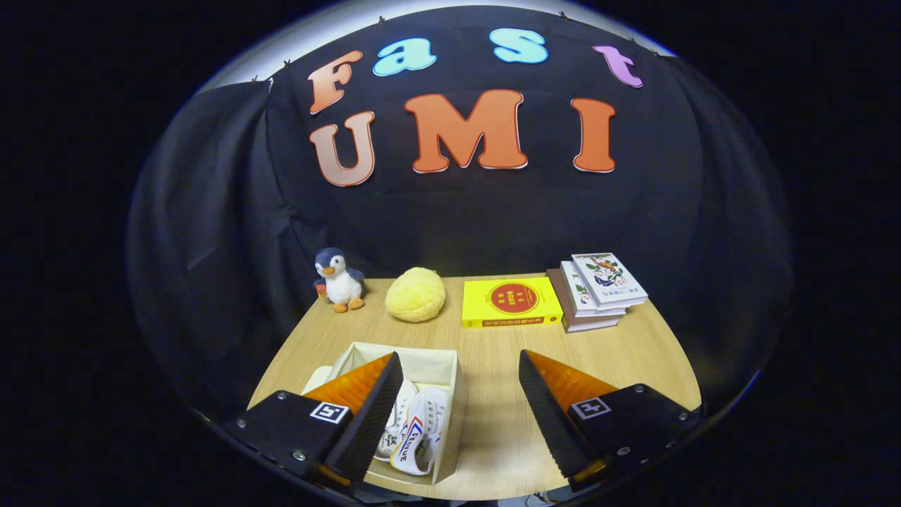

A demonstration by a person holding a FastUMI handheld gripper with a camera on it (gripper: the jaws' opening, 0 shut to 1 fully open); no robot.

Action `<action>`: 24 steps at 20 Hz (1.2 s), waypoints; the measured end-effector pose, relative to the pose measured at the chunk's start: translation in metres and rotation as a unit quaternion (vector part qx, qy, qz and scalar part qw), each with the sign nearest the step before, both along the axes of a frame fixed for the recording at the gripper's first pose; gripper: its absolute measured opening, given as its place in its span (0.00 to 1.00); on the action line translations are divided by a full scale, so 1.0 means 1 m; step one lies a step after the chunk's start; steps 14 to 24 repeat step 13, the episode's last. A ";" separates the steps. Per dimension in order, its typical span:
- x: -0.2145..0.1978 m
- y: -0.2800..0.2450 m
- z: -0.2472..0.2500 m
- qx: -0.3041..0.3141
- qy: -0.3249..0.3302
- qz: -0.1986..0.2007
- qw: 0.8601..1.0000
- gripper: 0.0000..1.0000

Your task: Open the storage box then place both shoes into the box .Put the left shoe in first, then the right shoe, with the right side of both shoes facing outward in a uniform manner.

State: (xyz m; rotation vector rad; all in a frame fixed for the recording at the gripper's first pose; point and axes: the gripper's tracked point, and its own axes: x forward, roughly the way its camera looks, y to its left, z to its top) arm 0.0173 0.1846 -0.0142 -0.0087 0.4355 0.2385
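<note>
Inside box [450, 394], shoes [421, 429]; tool [457, 373] agape.

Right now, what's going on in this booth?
A hand-held gripper hovers over the table with its jaws wide open, holding nothing. The box sits open under the left finger, and both white shoes already lie inside it, side by side. Beyond the fingers, a penguin, a yellow ball, a yellow book and a book stack line the table's back.
</note>
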 end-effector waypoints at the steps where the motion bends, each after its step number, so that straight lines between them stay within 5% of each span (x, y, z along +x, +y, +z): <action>1: 0.002 -0.008 0.008 0.001 -0.011 -0.003 1.000 0.99; 13: 0.017 -0.115 0.052 0.011 -0.072 -0.036 0.997 0.99; 24: 0.017 -0.115 0.052 0.011 -0.072 -0.036 0.997 0.99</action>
